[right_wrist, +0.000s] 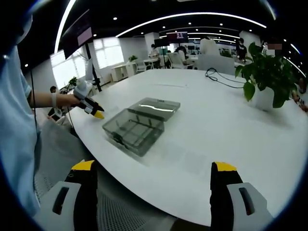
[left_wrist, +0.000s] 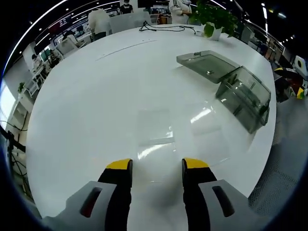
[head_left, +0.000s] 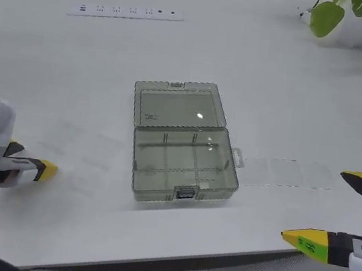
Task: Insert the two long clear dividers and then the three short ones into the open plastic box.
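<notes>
The smoky clear plastic box (head_left: 183, 166) lies open at the table's middle, its lid (head_left: 180, 105) folded back flat. Faint ribs or lines show inside it; I cannot tell if they are dividers. Clear divider strips (head_left: 287, 174) lie flat on the table right of the box, and fainter clear pieces (head_left: 84, 155) lie left of it. My left gripper (head_left: 38, 169) hovers open over those left pieces (left_wrist: 156, 132), with nothing between its jaws (left_wrist: 157, 165). My right gripper (head_left: 332, 209) is wide open at the front right, short of the strips (right_wrist: 192, 159) and the box (right_wrist: 134, 130).
A white power strip (head_left: 125, 12) lies at the back left and a potted plant (head_left: 360, 16) stands at the back right. The table's front edge (head_left: 184, 257) runs just below the grippers. Desks, chairs and people fill the office behind.
</notes>
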`<action>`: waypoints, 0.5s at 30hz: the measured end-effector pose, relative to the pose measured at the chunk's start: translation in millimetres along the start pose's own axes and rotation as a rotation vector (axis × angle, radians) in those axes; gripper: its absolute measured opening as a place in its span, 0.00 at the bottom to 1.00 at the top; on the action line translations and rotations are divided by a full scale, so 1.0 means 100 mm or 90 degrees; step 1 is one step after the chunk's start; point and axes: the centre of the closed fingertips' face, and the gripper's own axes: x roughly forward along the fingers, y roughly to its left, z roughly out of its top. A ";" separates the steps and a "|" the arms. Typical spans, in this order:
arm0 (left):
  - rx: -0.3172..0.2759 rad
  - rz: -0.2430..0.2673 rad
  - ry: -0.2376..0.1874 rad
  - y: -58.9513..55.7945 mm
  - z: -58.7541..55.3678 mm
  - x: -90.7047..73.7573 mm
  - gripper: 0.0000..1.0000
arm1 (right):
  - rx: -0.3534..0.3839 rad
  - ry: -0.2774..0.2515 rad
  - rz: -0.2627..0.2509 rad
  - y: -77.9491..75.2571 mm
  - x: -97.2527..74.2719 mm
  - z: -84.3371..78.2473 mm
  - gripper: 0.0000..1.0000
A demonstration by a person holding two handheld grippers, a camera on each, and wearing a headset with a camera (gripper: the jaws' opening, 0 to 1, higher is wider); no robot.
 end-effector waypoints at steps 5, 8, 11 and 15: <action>-0.006 -0.002 0.009 0.01 0.00 0.01 0.39 | -0.001 -0.003 -0.001 0.00 0.00 0.02 0.99; -0.016 -0.002 0.013 0.01 0.00 0.01 0.38 | -0.001 -0.005 -0.001 0.00 0.00 0.03 0.99; -0.022 -0.002 0.019 0.01 -0.01 0.01 0.35 | -0.001 -0.005 -0.002 0.01 0.00 0.03 0.99; -0.027 -0.001 0.025 0.01 -0.01 0.01 0.32 | 0.001 -0.005 -0.001 0.03 0.00 0.01 0.99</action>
